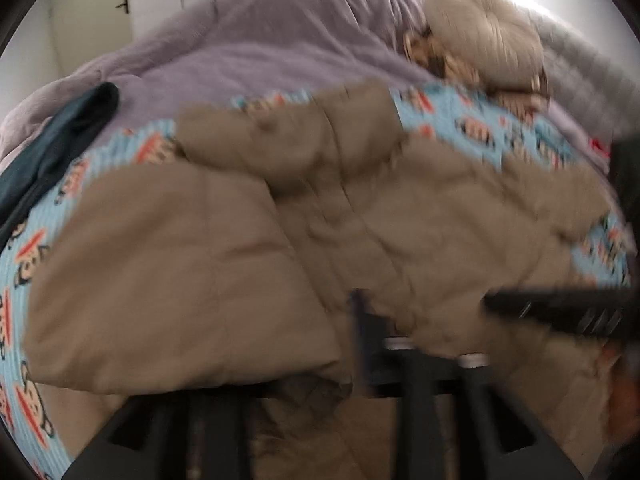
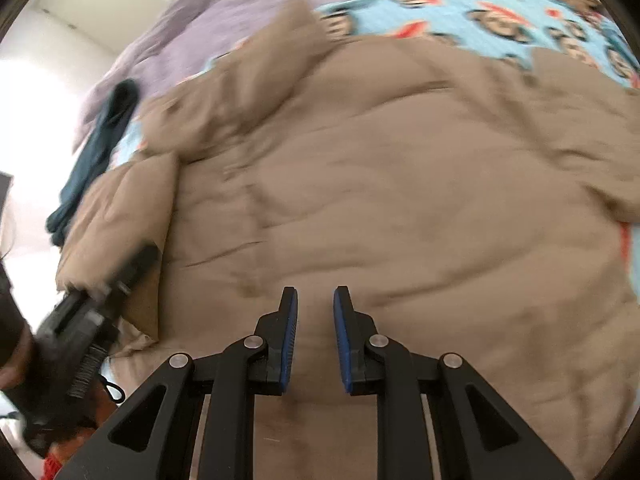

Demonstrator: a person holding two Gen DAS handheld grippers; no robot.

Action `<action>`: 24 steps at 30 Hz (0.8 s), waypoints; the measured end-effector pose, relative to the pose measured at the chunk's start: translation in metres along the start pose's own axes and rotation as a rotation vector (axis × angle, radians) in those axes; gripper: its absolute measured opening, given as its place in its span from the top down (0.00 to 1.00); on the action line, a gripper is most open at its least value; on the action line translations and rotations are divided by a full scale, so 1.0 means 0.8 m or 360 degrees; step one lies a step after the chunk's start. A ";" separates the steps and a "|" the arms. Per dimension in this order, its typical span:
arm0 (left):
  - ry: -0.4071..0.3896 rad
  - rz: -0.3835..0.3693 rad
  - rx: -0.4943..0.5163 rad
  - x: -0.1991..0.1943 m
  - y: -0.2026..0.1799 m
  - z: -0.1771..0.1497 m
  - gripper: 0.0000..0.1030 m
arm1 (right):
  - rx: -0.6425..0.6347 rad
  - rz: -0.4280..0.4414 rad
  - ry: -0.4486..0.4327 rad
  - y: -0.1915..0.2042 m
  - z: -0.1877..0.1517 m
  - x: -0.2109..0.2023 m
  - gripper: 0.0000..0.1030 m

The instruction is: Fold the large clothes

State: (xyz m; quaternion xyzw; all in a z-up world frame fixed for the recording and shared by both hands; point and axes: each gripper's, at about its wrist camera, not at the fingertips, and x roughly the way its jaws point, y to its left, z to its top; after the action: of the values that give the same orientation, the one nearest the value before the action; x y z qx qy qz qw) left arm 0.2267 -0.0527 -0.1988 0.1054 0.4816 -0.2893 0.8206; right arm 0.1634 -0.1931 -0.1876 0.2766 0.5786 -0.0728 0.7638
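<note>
Tan puffer jacket spread across the monkey-print sheet, filling mid-frame.
Right gripper points down at it, blue pads narrowly apart, nothing between them; left gripper, lower left, too blurred to tell.

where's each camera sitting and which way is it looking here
Left wrist: on the left gripper, looking down over the tan jacket toward a pillow; its blurred fingers show.
Right wrist: on the right gripper, looking down at the jacket; its blue-padded fingers stand slightly apart, gripping nothing.
Shared: jacket, monkey-print sheet, dark garment.
</note>
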 end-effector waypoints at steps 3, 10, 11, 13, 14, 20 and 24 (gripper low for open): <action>-0.0064 0.0062 0.0052 -0.018 -0.008 -0.022 0.07 | -0.0012 -0.0035 -0.0014 -0.012 0.000 -0.006 0.80; -0.0287 0.0207 -0.0144 -0.124 0.054 -0.053 0.07 | -0.0336 0.0001 -0.0171 0.028 -0.009 -0.042 0.21; -0.0336 0.0305 -0.0248 -0.142 0.079 -0.061 0.07 | -0.0452 0.0010 -0.0229 0.047 -0.015 -0.052 0.21; -0.0343 0.0439 -0.0465 -0.153 0.126 -0.073 0.07 | -0.0674 -0.0005 -0.0332 0.087 -0.031 -0.063 0.18; -0.0318 0.0470 -0.0561 -0.151 0.146 -0.078 0.07 | -0.0850 -0.0036 -0.0401 0.120 -0.043 -0.064 0.16; -0.0090 0.0516 -0.0901 -0.095 0.225 -0.115 0.07 | -0.1590 -0.0431 -0.0644 0.238 -0.108 -0.014 0.07; -0.0066 0.0531 -0.0874 -0.077 0.217 -0.122 0.07 | -0.1652 -0.0646 -0.0724 0.256 -0.087 0.029 0.09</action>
State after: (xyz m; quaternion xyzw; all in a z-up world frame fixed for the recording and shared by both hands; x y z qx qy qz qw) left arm 0.2329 0.1549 -0.2147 -0.0486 0.5008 -0.0121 0.8641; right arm 0.2001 0.0179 -0.1519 -0.2710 0.4020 0.0174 0.8744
